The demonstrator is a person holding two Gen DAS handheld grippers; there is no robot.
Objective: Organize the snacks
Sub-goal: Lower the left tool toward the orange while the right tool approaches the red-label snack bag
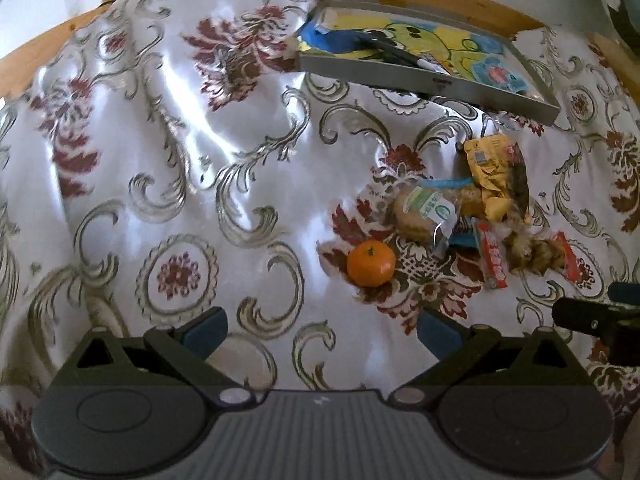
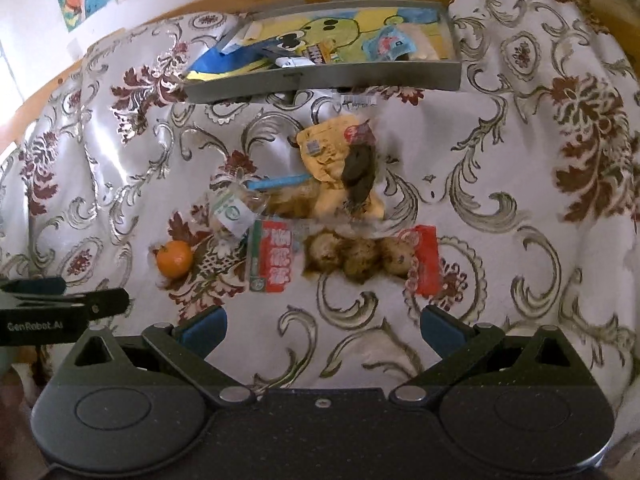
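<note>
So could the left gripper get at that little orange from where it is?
Probably yes. The left gripper is open, and only bare tablecloth lies between it and the orange, which sits apart from the snack packets at the near left edge.

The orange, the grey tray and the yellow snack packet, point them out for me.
orange point(image 2: 174, 259): right wrist view, middle of the fruit.
grey tray point(image 2: 320, 79): right wrist view, near wall.
yellow snack packet point(image 2: 324, 148): right wrist view, upper flat face.
</note>
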